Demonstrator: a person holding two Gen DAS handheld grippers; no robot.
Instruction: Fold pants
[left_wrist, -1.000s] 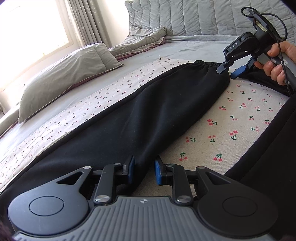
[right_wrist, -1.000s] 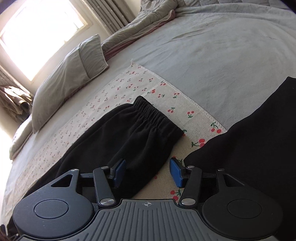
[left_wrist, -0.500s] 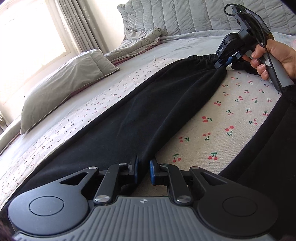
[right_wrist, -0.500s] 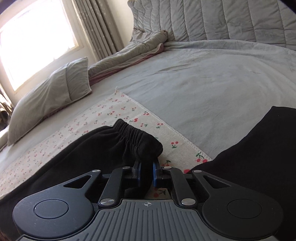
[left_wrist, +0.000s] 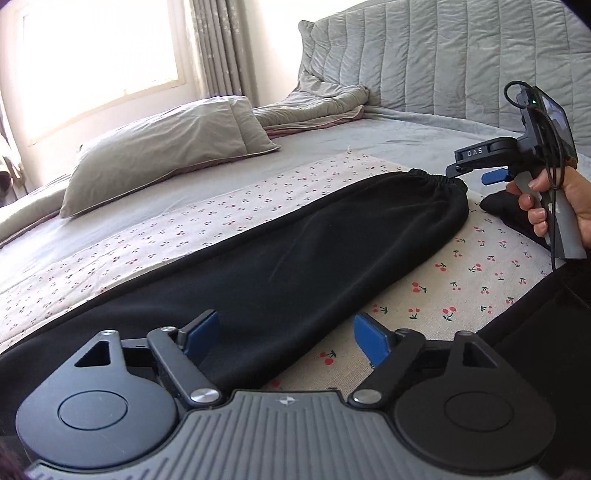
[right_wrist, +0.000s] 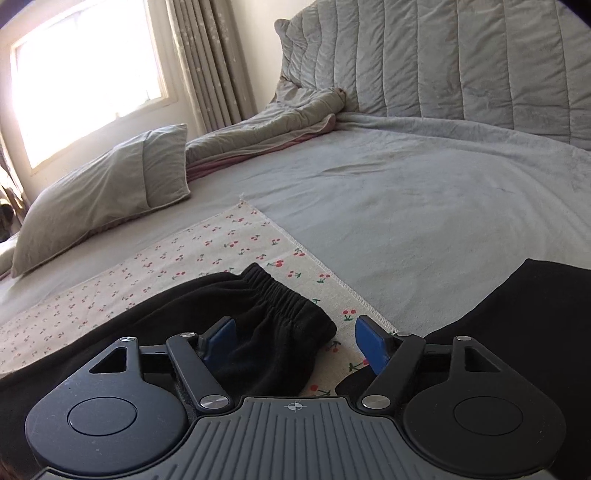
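My left gripper (left_wrist: 286, 338) is spreading wide, blue pads clear of the black cotton pants (left_wrist: 295, 258), nothing clamped; the leg's edge lies between them. My right gripper (right_wrist: 295, 343) is opening too, over the elastic cuff (right_wrist: 284, 299), not pinching it. Both tilt downward. My right hand (left_wrist: 554, 206) grips its handle. The pants lie stretched along the cherry-print cloth (left_wrist: 461, 273) on the grey bed (right_wrist: 424, 206).

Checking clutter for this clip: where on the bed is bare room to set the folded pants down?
Widest free patch: the grey sheet between the cherry cloth, the pillow and the headboard. A narrower strip of cloth lies bare along the pants. It is crowded near the cuff, where the right gripper, jaws opening, and other dark fabric sit.
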